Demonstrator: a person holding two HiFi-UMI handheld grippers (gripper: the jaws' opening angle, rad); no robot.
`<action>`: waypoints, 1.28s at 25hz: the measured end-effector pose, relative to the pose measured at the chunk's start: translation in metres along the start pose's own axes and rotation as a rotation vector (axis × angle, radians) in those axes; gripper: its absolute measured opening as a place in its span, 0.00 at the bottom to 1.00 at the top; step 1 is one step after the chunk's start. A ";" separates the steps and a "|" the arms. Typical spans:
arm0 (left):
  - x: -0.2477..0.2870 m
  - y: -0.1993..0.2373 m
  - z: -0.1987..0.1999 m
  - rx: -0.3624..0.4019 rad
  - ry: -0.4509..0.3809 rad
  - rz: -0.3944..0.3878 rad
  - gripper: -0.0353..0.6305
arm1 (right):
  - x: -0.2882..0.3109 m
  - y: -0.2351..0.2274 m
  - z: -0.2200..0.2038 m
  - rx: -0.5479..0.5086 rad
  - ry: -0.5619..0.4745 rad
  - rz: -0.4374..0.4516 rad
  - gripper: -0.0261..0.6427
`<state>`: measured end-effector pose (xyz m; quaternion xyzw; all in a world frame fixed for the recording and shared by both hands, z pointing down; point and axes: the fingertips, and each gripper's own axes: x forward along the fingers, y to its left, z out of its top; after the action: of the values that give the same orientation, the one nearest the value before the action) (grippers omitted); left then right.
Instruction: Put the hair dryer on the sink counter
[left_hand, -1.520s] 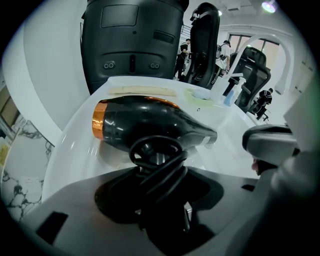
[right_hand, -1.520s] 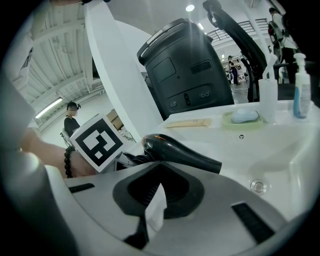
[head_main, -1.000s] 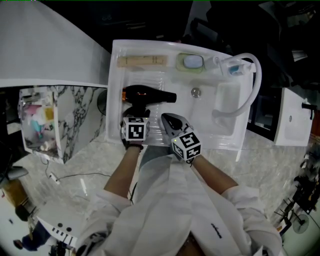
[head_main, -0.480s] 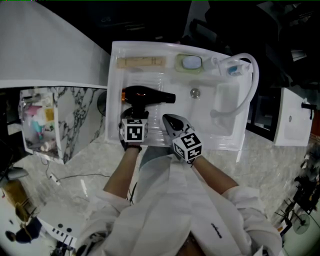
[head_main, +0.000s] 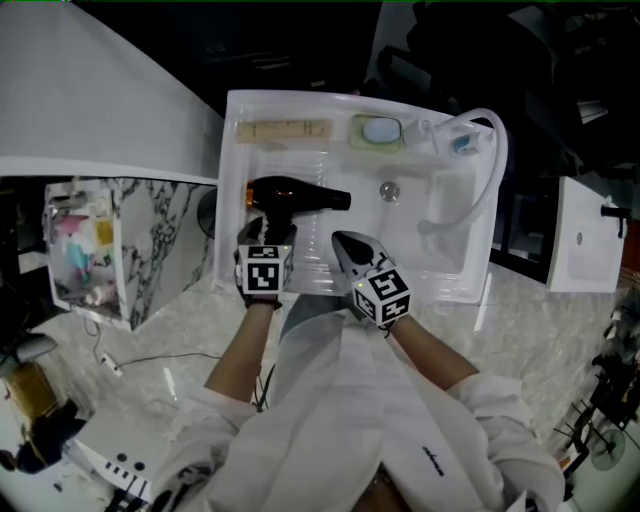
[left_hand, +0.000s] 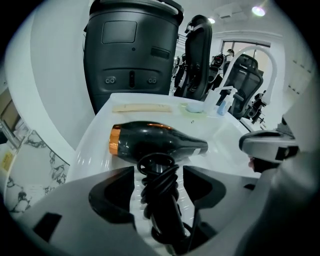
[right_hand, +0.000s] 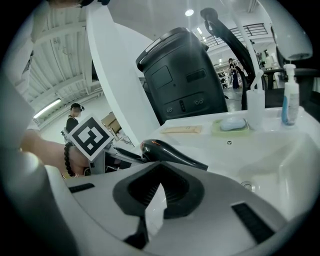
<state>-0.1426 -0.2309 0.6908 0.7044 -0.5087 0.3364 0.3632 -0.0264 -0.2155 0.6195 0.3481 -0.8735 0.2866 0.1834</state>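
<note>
A black hair dryer (head_main: 300, 195) with a copper rear ring lies on the ribbed left part of the white sink counter (head_main: 232, 150), nozzle pointing right. In the left gripper view its handle (left_hand: 159, 190), wrapped in coiled cord, runs between the jaws of my left gripper (left_hand: 159, 175), which are opening. A gap shows on each side, so neither pad presses on it. My left gripper (head_main: 268, 232) sits just on the near side of the dryer. My right gripper (head_main: 345, 242) is beside it to the right, shut and empty; its view shows the dryer (right_hand: 170, 154) ahead.
A wooden strip (head_main: 283, 130), a soap on a green dish (head_main: 381, 128) and a pump bottle (head_main: 462, 140) line the counter's back edge. The basin (head_main: 450, 215) with a white arched faucet (head_main: 497, 165) lies to the right. A marble shelf (head_main: 160, 240) stands on the left.
My left gripper has drawn back slightly toward me and its jaws have spread off the dryer handle. The dryer stays on the counter. The right gripper has barely shifted.
</note>
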 end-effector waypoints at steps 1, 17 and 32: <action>-0.005 -0.001 0.003 0.001 -0.011 0.000 0.50 | -0.004 0.000 0.002 0.001 -0.004 -0.002 0.06; -0.095 -0.034 0.072 0.108 -0.320 0.048 0.28 | -0.095 -0.023 0.028 0.042 -0.152 -0.148 0.06; -0.153 -0.067 0.115 0.135 -0.580 0.013 0.11 | -0.174 -0.051 0.044 0.079 -0.291 -0.292 0.06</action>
<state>-0.1050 -0.2420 0.4921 0.7905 -0.5722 0.1563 0.1527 0.1250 -0.1864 0.5141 0.5156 -0.8192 0.2379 0.0811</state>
